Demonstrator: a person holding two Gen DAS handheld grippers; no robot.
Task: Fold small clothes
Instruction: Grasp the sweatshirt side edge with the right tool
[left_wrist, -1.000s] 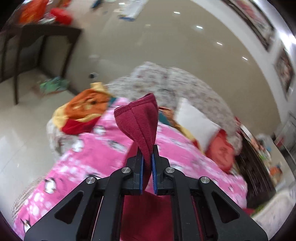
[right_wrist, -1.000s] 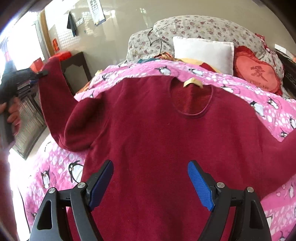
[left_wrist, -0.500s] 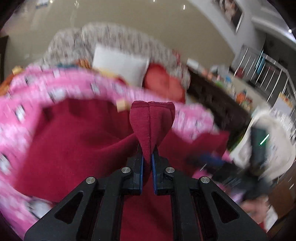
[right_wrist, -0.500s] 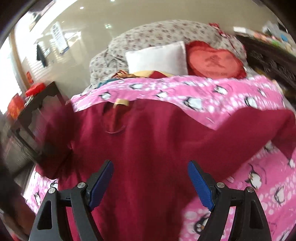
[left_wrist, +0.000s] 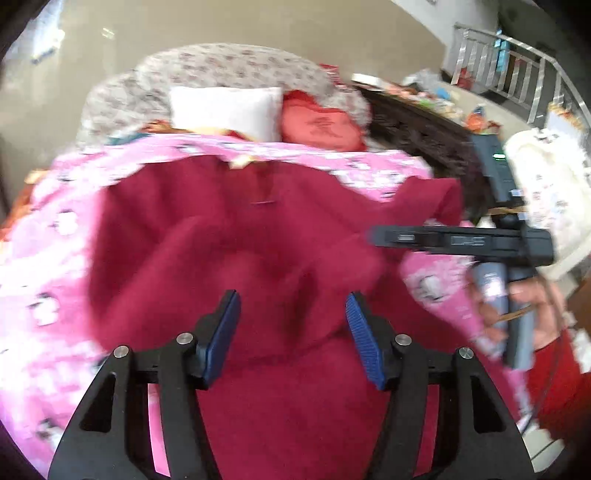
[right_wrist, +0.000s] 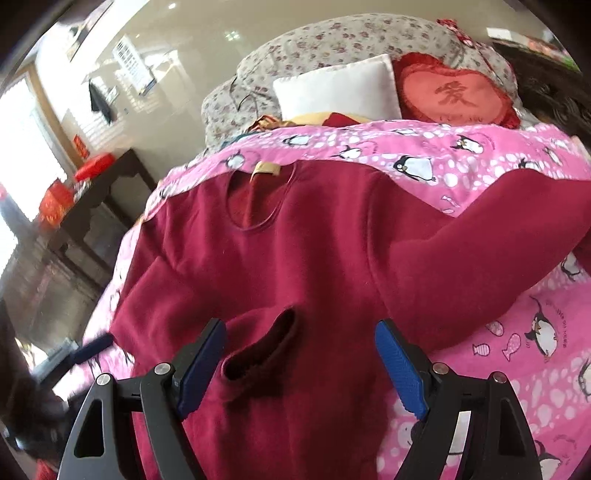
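Note:
A dark red sweater (right_wrist: 295, 236) lies face up on a pink penguin blanket (right_wrist: 461, 158), collar toward the pillows. Its left sleeve is folded across the chest, with the open cuff (right_wrist: 258, 347) lying just ahead of my right gripper (right_wrist: 299, 365). Its right sleeve (right_wrist: 517, 218) stretches out toward the right. My right gripper is open and empty above the sweater's lower body. My left gripper (left_wrist: 291, 332) is open and empty over the folded sleeve of the sweater (left_wrist: 258, 236). The right gripper's body (left_wrist: 461, 240) shows in the left wrist view at the right.
A white pillow (right_wrist: 340, 88), a red heart cushion (right_wrist: 454, 92) and a floral quilt (right_wrist: 332, 40) lie at the head of the bed. A dark side table (right_wrist: 99, 184) with red items stands at the left. A dark wooden cabinet (left_wrist: 424, 133) stands at the right.
My left gripper opened and let go of the sleeve cuff, which now lies across the sweater's chest. My right gripper stayed open and shifted slightly over the sweater.

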